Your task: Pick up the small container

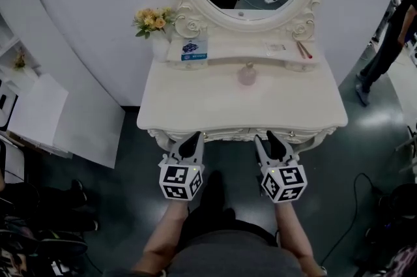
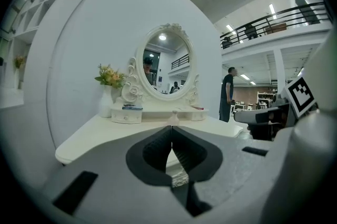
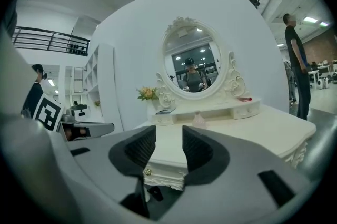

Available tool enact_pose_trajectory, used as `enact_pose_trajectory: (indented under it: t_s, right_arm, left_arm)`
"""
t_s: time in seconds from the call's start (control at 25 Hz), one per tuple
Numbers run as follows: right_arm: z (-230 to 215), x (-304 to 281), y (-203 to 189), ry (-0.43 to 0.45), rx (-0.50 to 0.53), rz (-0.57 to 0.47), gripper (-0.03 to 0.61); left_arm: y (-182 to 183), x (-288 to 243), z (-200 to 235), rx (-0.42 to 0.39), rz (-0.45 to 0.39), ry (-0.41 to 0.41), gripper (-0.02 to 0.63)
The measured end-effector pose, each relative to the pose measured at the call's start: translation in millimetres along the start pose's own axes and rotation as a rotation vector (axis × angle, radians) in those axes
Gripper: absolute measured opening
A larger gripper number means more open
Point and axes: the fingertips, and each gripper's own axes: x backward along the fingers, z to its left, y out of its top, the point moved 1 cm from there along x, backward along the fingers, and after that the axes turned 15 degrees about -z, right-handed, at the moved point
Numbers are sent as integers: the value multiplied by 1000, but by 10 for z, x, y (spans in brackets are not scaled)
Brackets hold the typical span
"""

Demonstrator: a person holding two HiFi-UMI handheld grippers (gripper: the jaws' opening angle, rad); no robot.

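Clearly, gripper views show left tongs (image 2: 171, 131) pressed together, right tongs (image 3: 168, 136) apart and empty — overhead hides this.

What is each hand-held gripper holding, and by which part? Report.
Nothing is held: the left hand-held gripper is shut, the right hand-held gripper open, both empty; the small container stands untouched.
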Motion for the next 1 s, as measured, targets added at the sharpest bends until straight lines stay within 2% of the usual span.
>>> enact_pose_trajectory:
  t_s: [0.48, 1.0]
  right_arm:
    - [-328, -820, -86, -52, -9, 36, 176]
    - [-592, -1404, -70, -133, -8, 37, 181]
  left_arm:
    - [-46, -833, 464, 9, 29, -29, 6]
    - [-93, -1549, 746, 42, 47, -102, 6]
